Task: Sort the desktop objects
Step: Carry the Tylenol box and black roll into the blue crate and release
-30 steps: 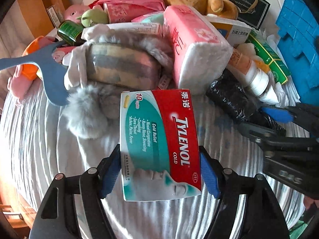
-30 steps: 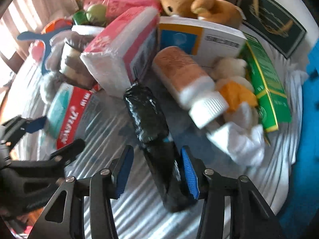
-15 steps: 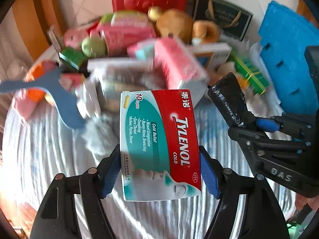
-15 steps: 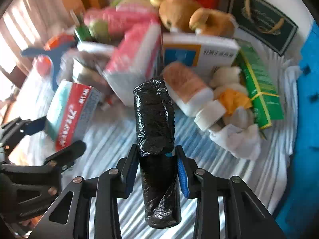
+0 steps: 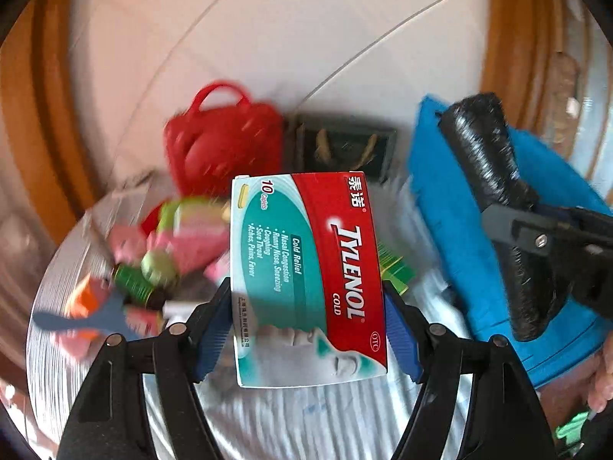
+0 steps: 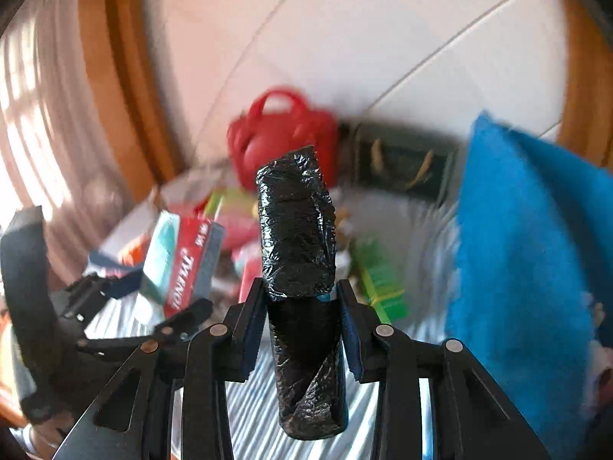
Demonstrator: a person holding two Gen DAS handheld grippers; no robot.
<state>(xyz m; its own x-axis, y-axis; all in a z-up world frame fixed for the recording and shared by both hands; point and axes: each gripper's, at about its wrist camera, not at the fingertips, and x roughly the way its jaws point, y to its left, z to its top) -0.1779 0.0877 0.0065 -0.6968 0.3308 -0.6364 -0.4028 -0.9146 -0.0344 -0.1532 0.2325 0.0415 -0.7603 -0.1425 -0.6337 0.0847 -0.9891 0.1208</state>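
My left gripper (image 5: 308,318) is shut on a red and teal Tylenol Cold box (image 5: 306,268), held flat with its long side pointing away, high above the striped cloth. In the right wrist view the same box (image 6: 180,264) shows at the left, in the left gripper's fingers (image 6: 126,287). My right gripper (image 6: 300,306) is shut on a black roll of plastic bags (image 6: 297,230), its blue pads pressing the roll's middle. The roll (image 5: 494,199) also appears at the right of the left wrist view, in front of the blue basket.
Below lies a blurred heap of pink packs (image 5: 191,237), a green can (image 5: 134,280), a green box (image 6: 379,283) and a blue hanger (image 5: 84,318) on the striped cloth (image 5: 306,421). Behind stand a red bag (image 5: 222,145), a dark framed picture (image 5: 345,145) and a blue basket (image 6: 521,253).
Both grippers have risen well above the table with their loads and tilted up toward the wall. The right gripper shut on the black roll and lifted it off the cloth.
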